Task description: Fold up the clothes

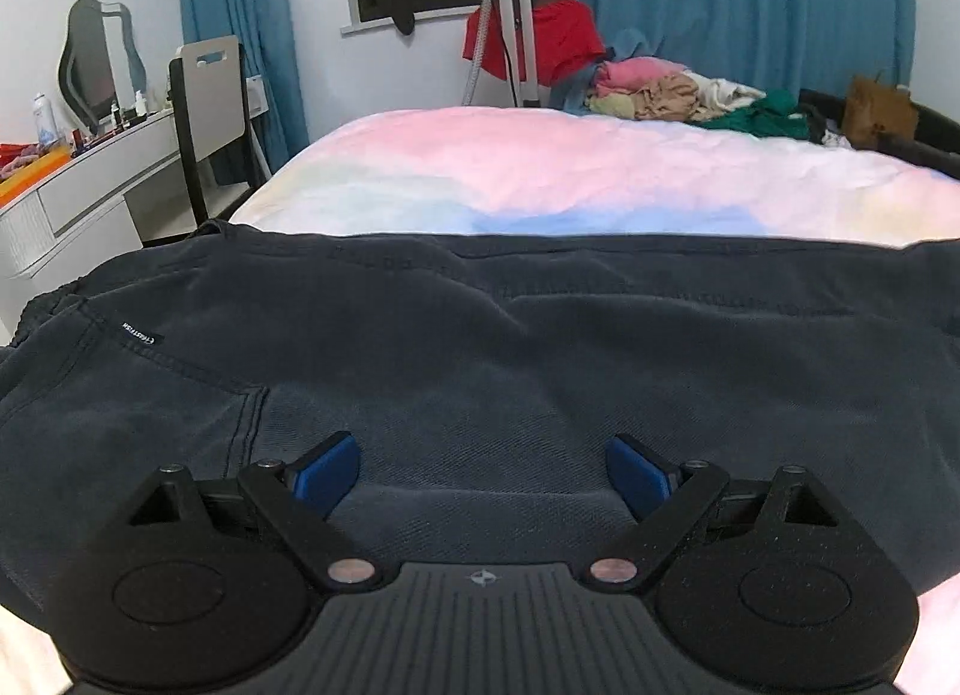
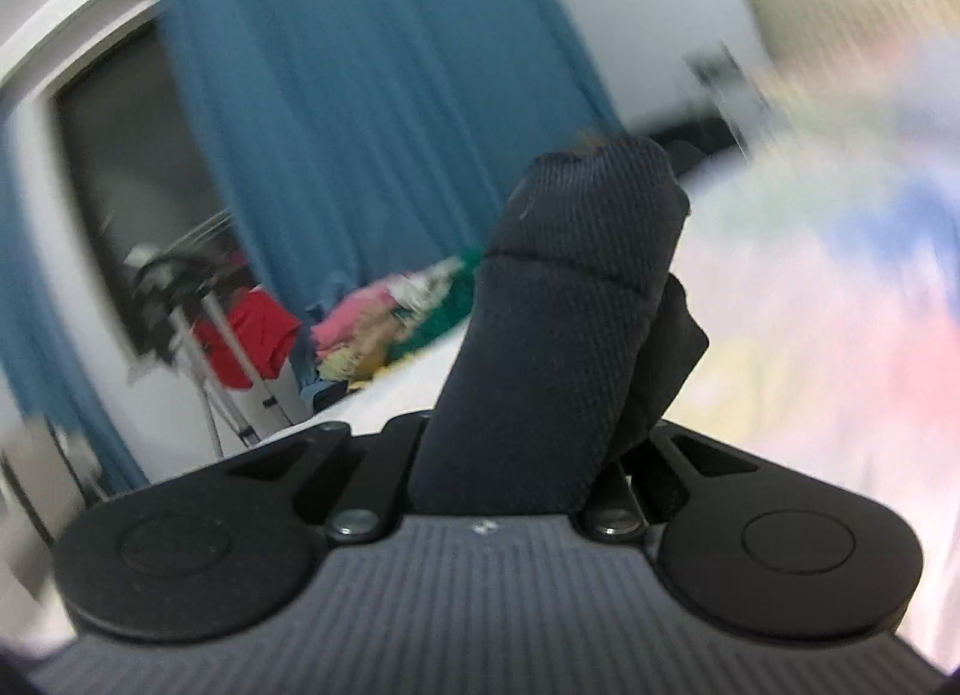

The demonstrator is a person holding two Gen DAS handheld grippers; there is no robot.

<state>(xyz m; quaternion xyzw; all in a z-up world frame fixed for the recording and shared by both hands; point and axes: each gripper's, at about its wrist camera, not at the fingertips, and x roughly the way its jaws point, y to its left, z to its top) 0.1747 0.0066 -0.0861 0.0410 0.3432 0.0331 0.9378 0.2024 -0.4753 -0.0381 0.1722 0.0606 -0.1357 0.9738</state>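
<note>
Counting one dark garment (image 1: 480, 347), two grippers (image 1: 480, 473)

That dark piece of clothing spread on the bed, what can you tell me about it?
The dark navy garment looks like soft, heavy cotton, slightly faded along its stitched seams. It lies spread flat across the near end of the pastel bedsheet, with a small black woven label and what looks like a pocket seam towards the left. The left gripper hovers open just above it, its blue pads apart. In the right wrist view, the right gripper is shut on a bunched fold of similar dark knit cloth, lifted off the bed; likely part of the same garment.
</note>
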